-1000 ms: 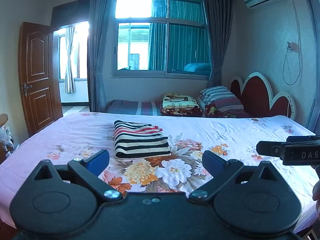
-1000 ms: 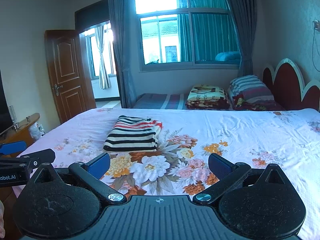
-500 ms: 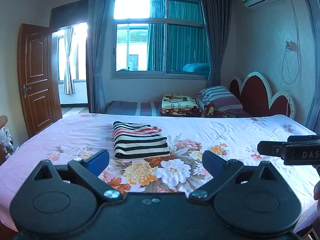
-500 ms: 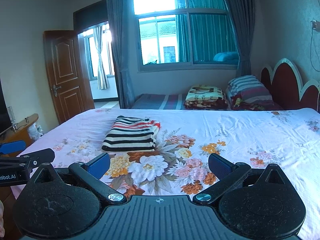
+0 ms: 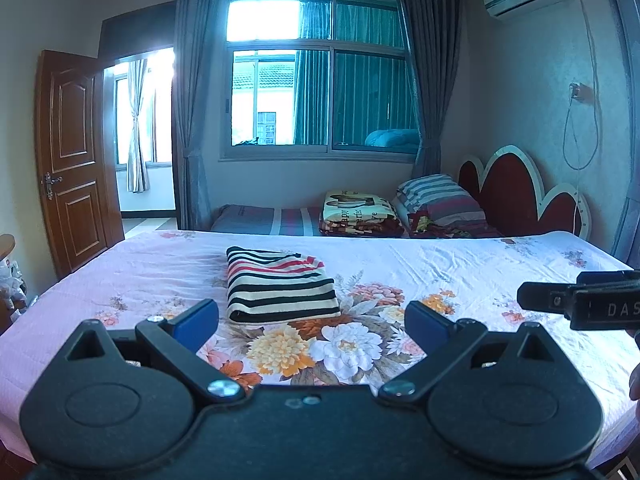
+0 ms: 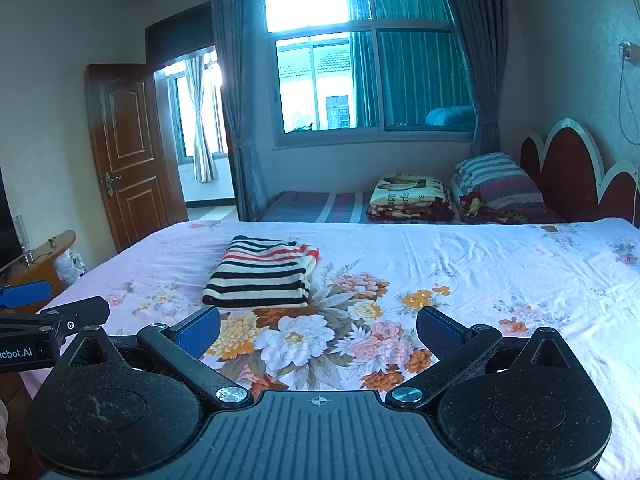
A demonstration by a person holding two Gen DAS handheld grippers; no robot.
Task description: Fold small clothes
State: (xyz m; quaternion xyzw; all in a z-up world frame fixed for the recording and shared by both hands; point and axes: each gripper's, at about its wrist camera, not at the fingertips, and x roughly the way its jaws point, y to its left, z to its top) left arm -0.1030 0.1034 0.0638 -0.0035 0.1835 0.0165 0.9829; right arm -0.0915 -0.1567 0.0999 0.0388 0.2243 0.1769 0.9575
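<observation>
Nearest me, my left gripper and right gripper both stand spread and empty above the floral bed sheet. Beyond them, well apart, the striped garment lies folded flat. I judge the folding done; no other clothes are visible.

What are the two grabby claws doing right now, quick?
Left gripper: open, holding nothing, short of the folded striped garment.
Right gripper: open, holding nothing, above the flowered bed sheet.
</observation>
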